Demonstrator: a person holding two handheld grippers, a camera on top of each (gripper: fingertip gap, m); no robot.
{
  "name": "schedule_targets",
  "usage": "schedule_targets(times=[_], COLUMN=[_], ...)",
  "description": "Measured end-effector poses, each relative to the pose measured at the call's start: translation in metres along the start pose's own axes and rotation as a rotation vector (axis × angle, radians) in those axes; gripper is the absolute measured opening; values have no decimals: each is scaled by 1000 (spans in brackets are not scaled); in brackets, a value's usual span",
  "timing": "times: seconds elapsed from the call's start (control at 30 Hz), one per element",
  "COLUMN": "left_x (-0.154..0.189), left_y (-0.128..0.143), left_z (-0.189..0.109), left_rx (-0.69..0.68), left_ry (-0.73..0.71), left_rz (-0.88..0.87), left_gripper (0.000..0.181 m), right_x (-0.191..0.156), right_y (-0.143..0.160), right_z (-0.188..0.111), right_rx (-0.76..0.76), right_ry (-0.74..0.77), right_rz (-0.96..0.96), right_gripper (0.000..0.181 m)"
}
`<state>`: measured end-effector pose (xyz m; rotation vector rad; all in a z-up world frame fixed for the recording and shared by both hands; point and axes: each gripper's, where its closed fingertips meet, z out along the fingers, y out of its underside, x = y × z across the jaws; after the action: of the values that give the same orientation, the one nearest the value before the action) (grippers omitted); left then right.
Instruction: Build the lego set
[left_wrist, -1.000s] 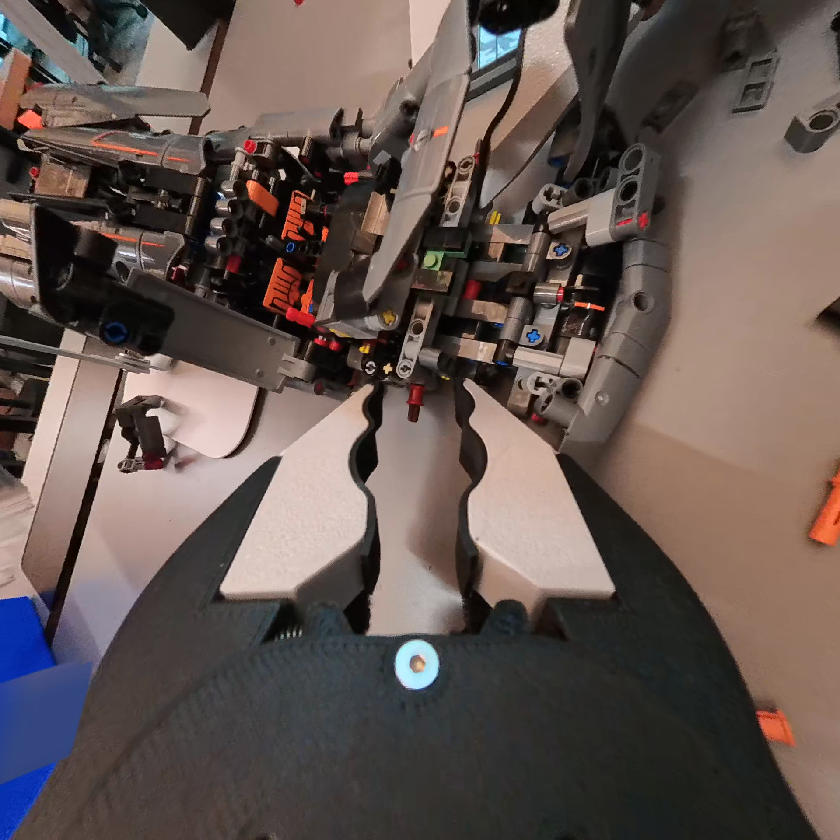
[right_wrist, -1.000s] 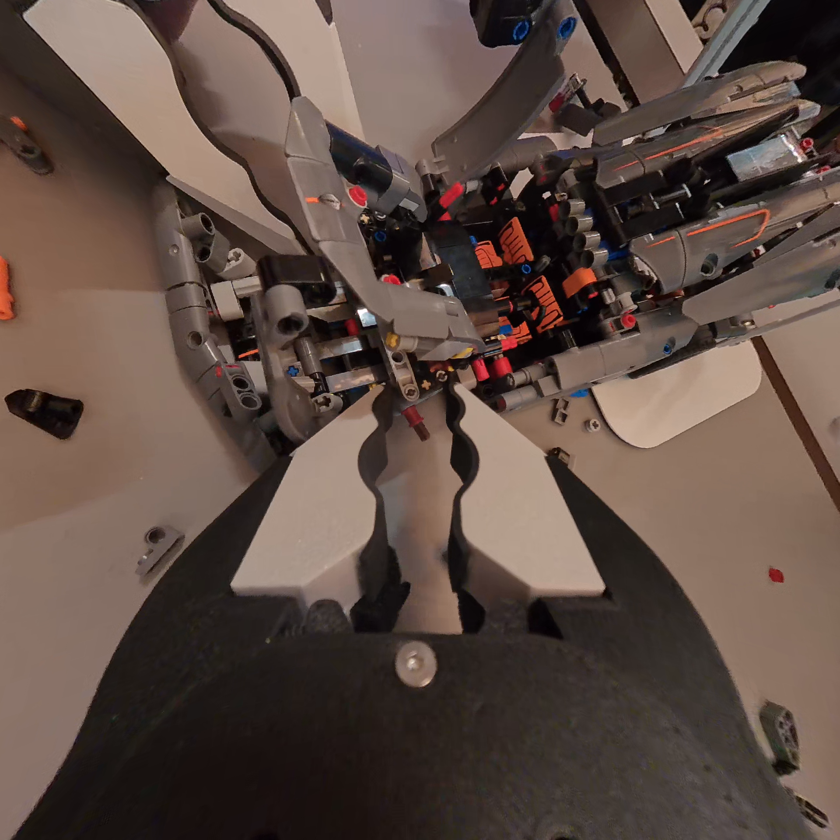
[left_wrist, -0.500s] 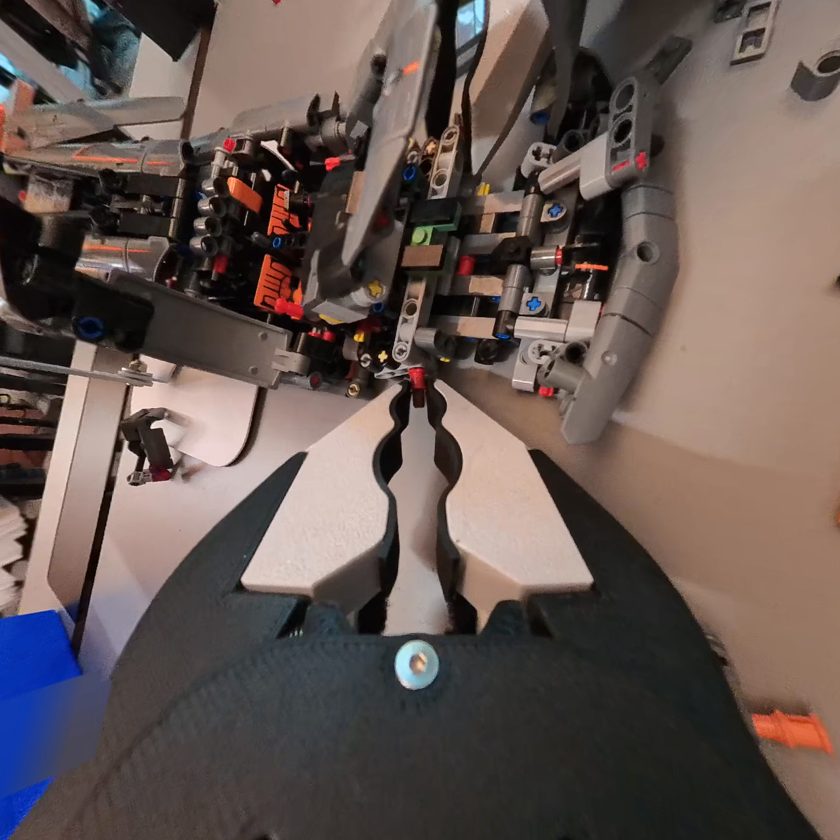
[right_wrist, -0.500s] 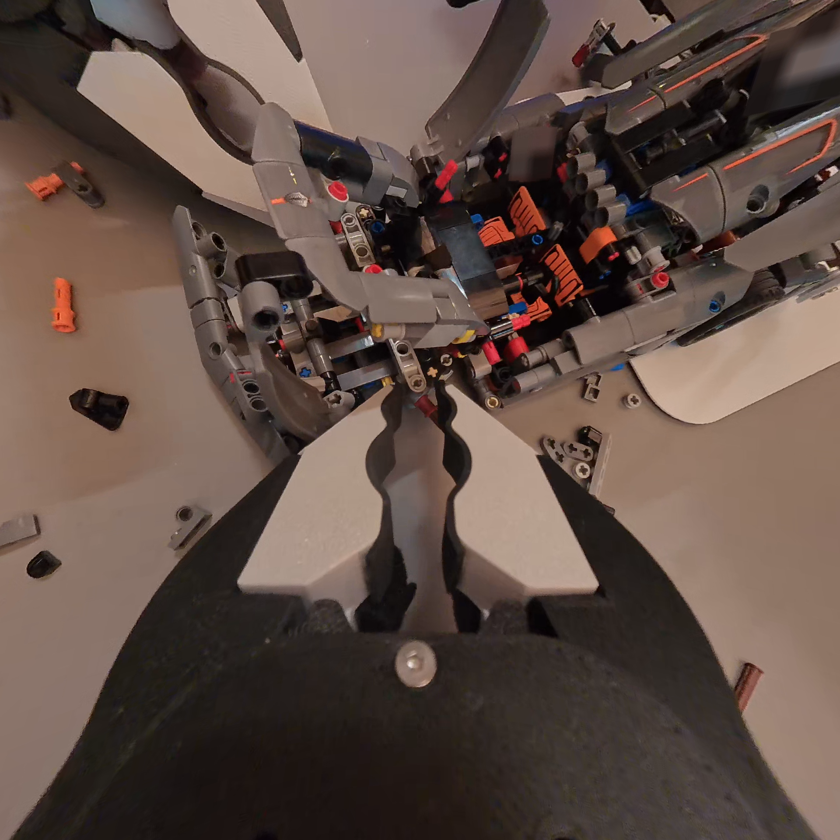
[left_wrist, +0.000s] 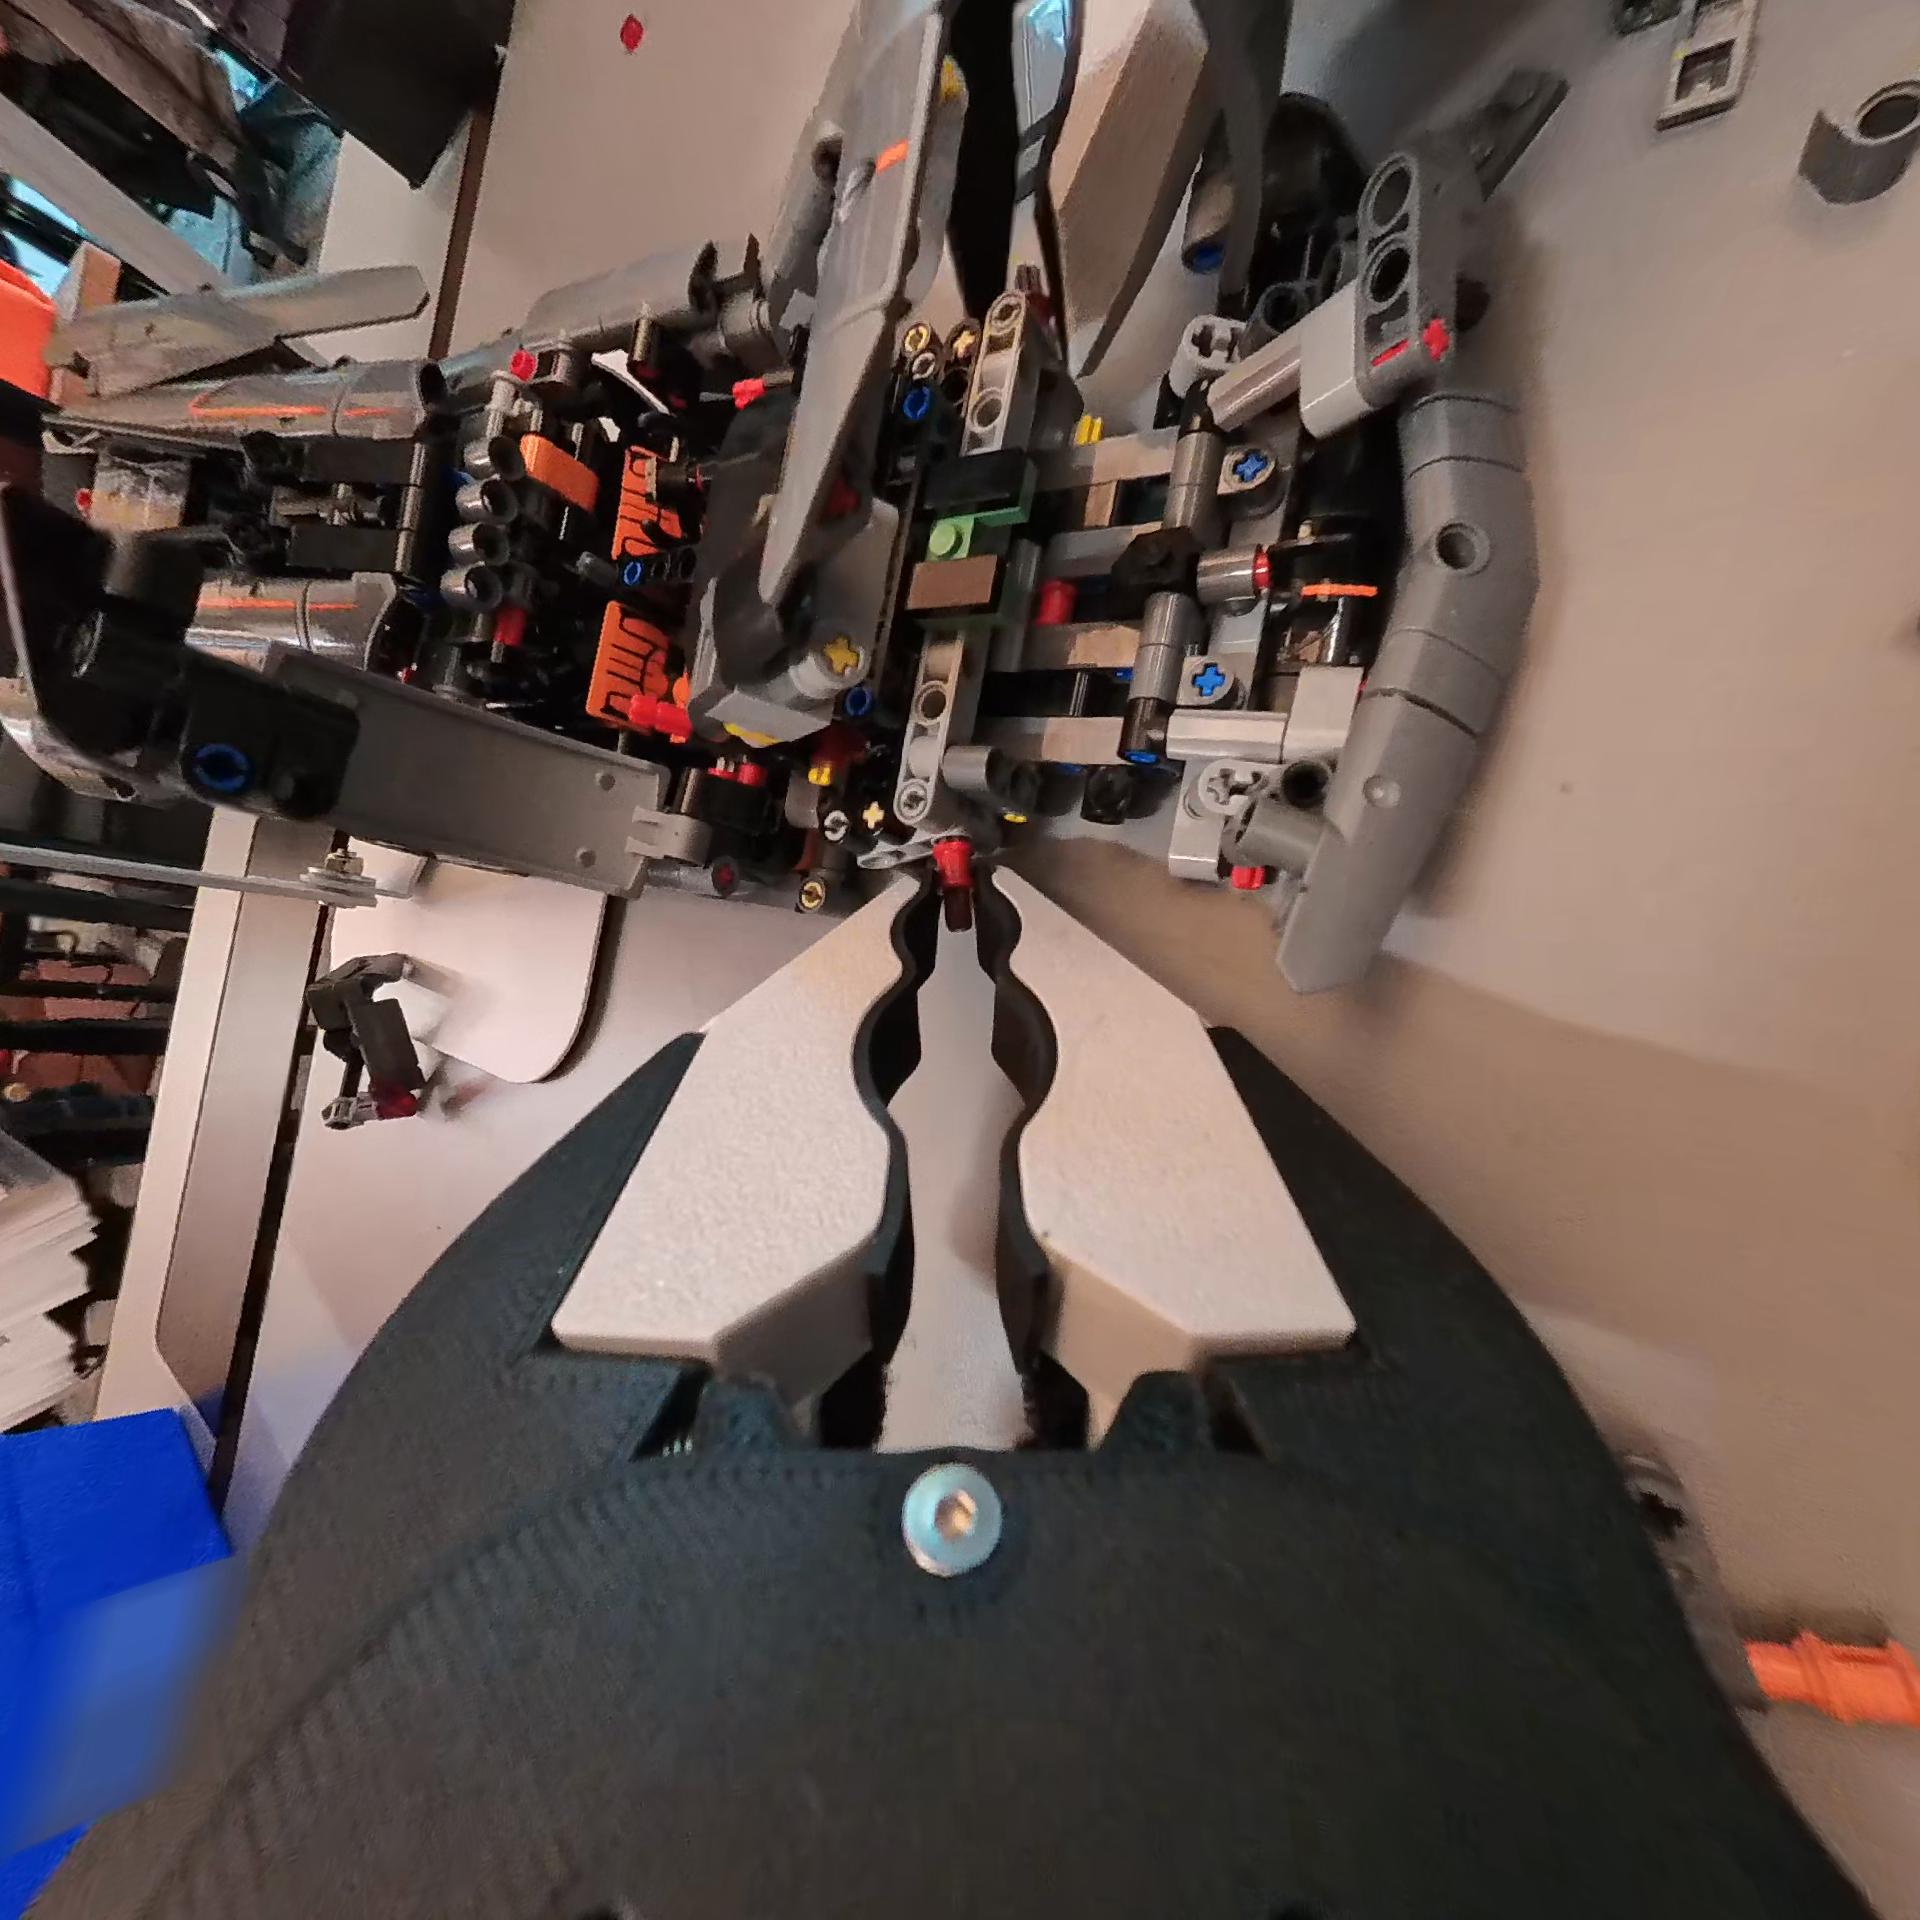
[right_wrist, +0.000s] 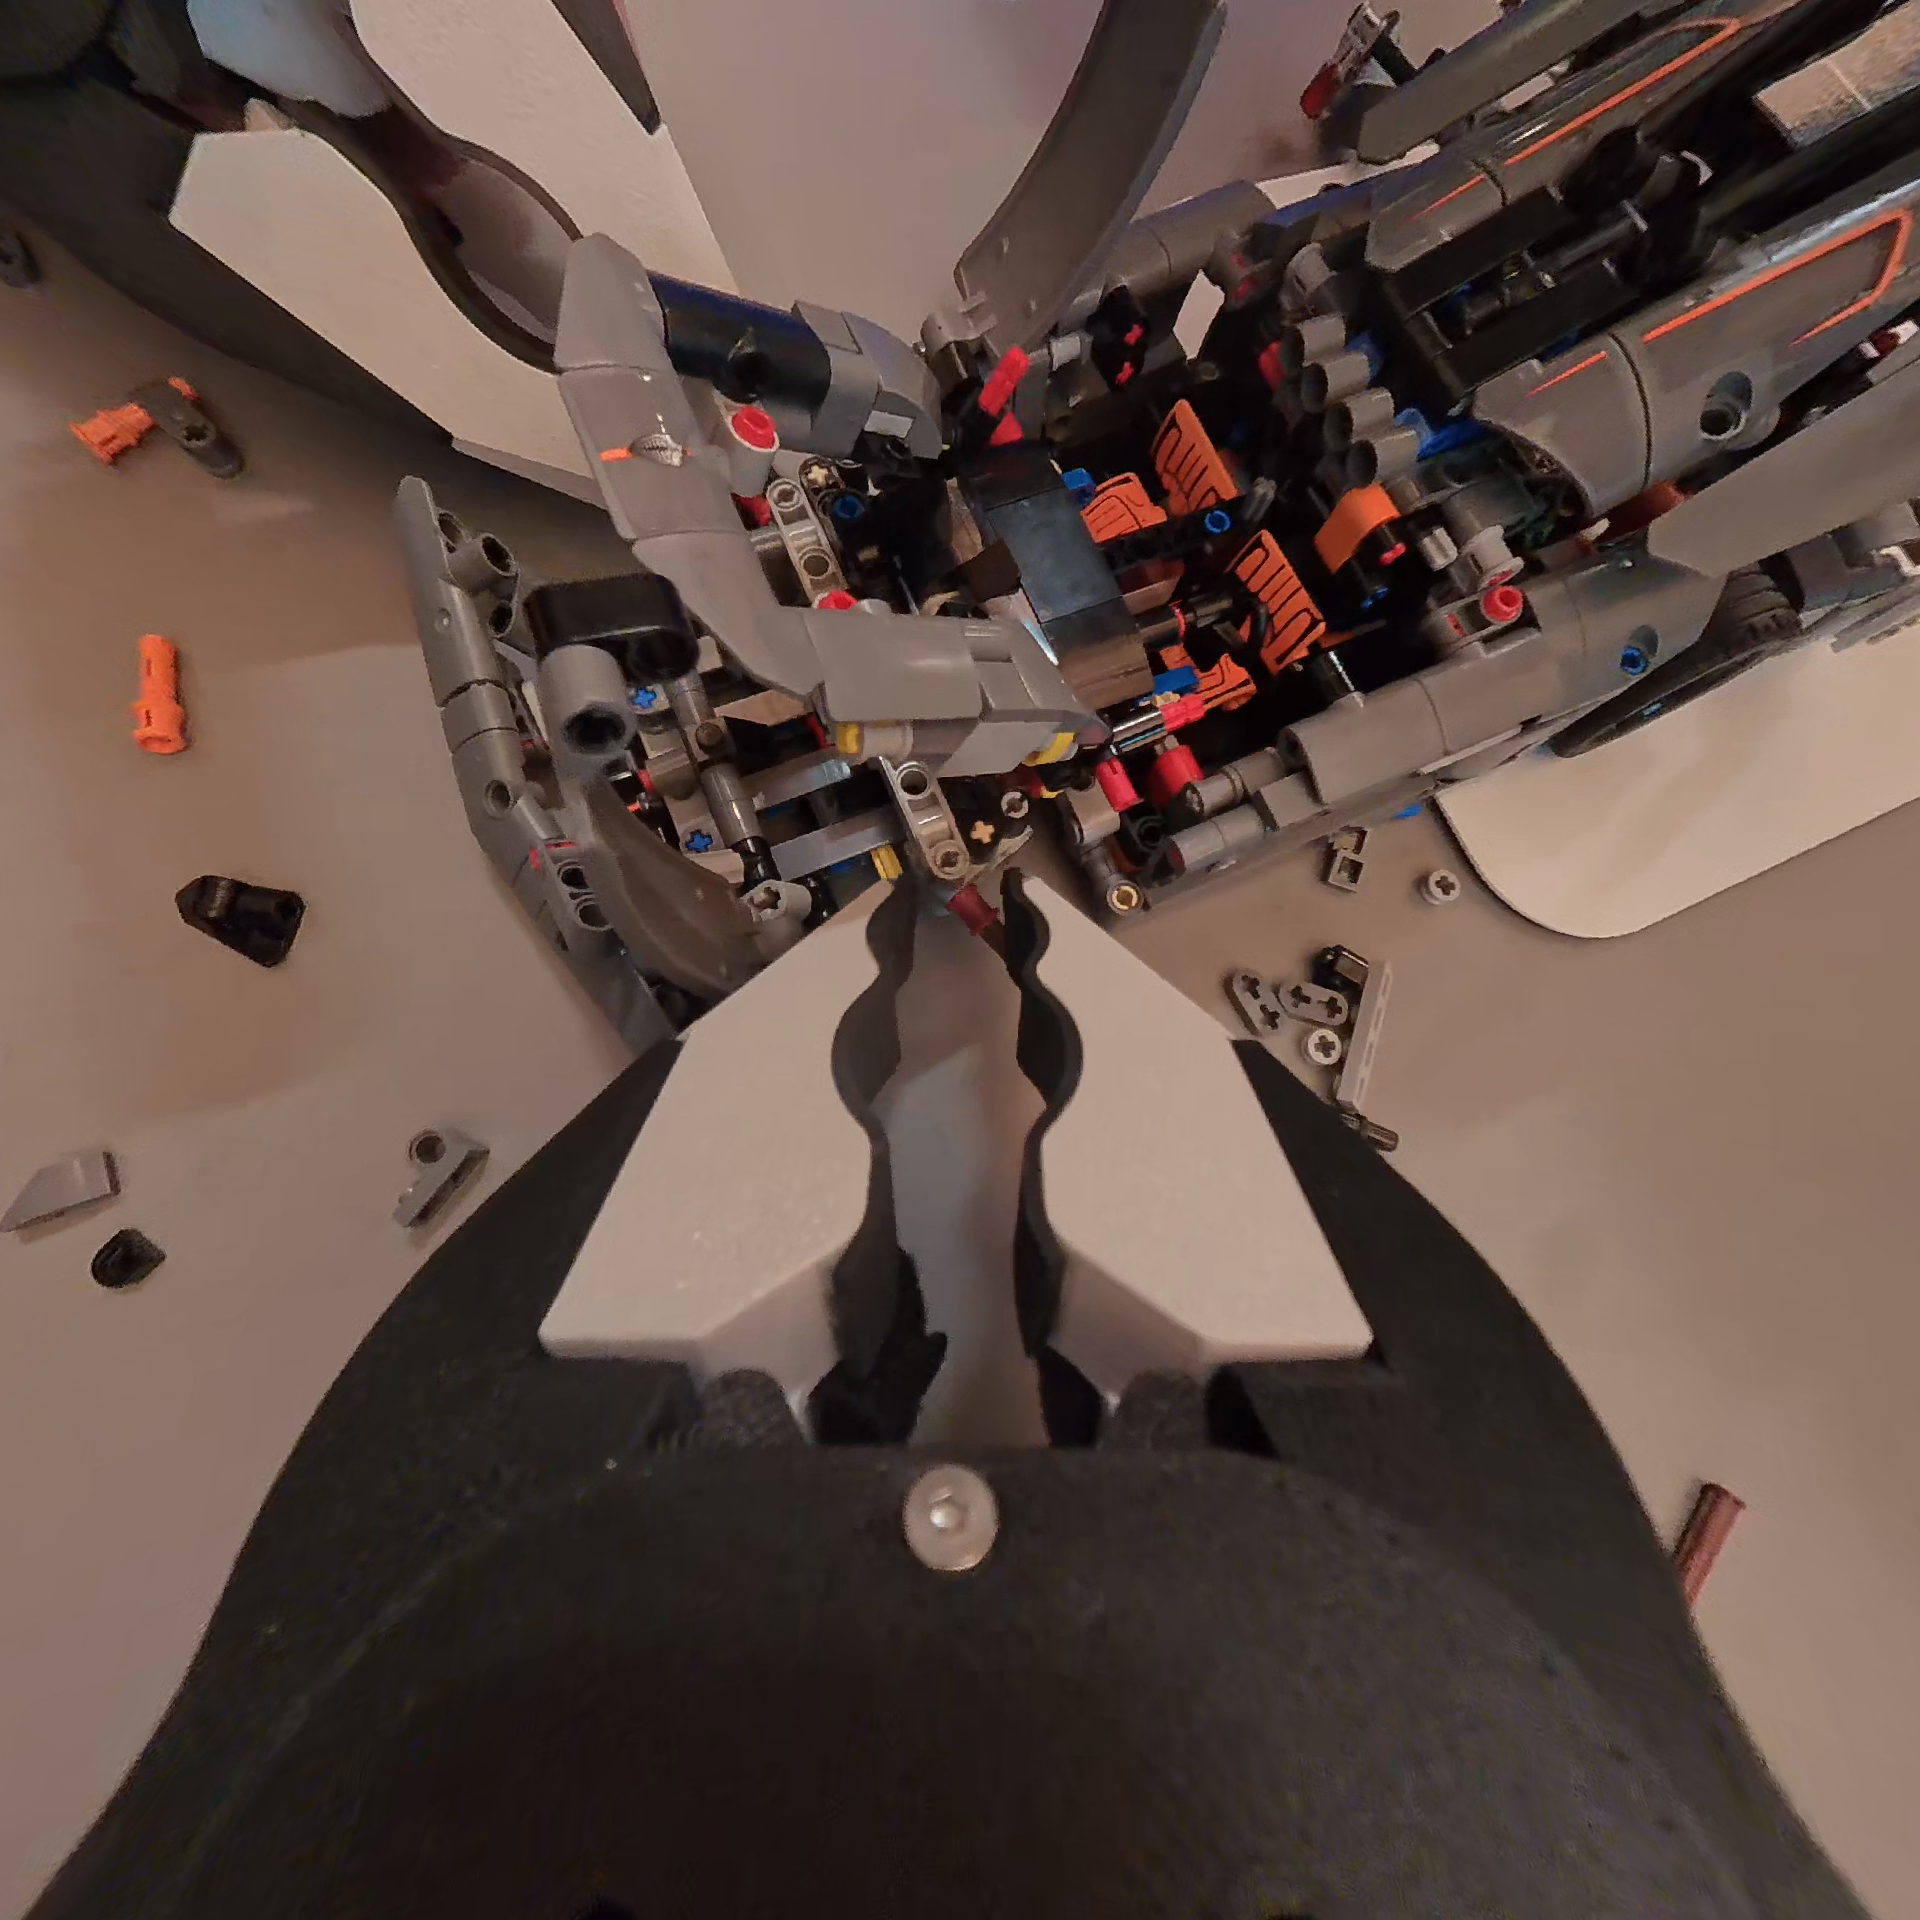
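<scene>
**Both tips on the red pin at the model's near edge**

Left gripper (left_wrist: 954, 902): jaws almost closed, tips pinching the dark red pin (left_wrist: 951, 878) that sticks out of the lego model (left_wrist: 935, 582) at 12 o'clock from the tips. Looks like a real grip, narrow gap behind the tips.

Right gripper (right_wrist: 961, 904): jaws a bit wider, same pin (right_wrist: 971, 912) lying angled between the tips, leaning toward the 1 o'clock finger. Can't tell if it's clamped or just touching one side.

Outward: in the left wrist view the model fills the 9 to 2 o'clock band, with the grey curved panel (left_wrist: 1444, 644) at 2 o'clock. It rests on the beige surface (right_wrist: 312, 1039). Loose parts in the right wrist view: orange pin (right_wrist: 158, 694) and black wedge (right_wrist: 244, 920) at 9–10 o'clock, small grey connectors (right_wrist: 1299, 1003) at 3 o'clock just beside the right finger.

Judgement: pin-seating step, build well advanced.

Risks:
- Pin sits skewed in the right jaws. Pushing off-axis could jam it or pop it out sideways.
- Two grippers on one short pin: opposing forces may twist it or lever the thin grey liftarm (right_wrist: 930, 821) it enters.
- Nothing visibly braces the model, so a hard push could slide it on the surface.
</scene>
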<state>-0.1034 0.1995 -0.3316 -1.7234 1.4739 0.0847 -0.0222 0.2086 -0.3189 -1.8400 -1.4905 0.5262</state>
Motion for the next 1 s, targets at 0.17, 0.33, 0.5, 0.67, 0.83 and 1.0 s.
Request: schedule_targets(times=[0.17,0.33,0.5,0.67,0.83,1.0], left_x=[3,9,18,21,28,30], left_y=[-3,-6,-14,-16,-23,-25], left_z=[0,-1,-2,-2,-3,-2], left_rx=[5,14,33,39,50,56], left_ry=[7,31,67,73,82,87], left_rz=[18,25,35,49,79,73], left_gripper=[3,3,3,3,3,3], right_x=[-1,5,11,4,-7,-2], right_y=[2,6,6,-2,7,8], right_z=[-5,-13,-29,-44,-27,-21], right_rx=[-17,-36,-31,69,26,13], right_ry=[9,47,81,26,33,117], right_rz=[-39,-56,-48,6,-94,-157], right_gripper=[16,20,19,20,22,26])
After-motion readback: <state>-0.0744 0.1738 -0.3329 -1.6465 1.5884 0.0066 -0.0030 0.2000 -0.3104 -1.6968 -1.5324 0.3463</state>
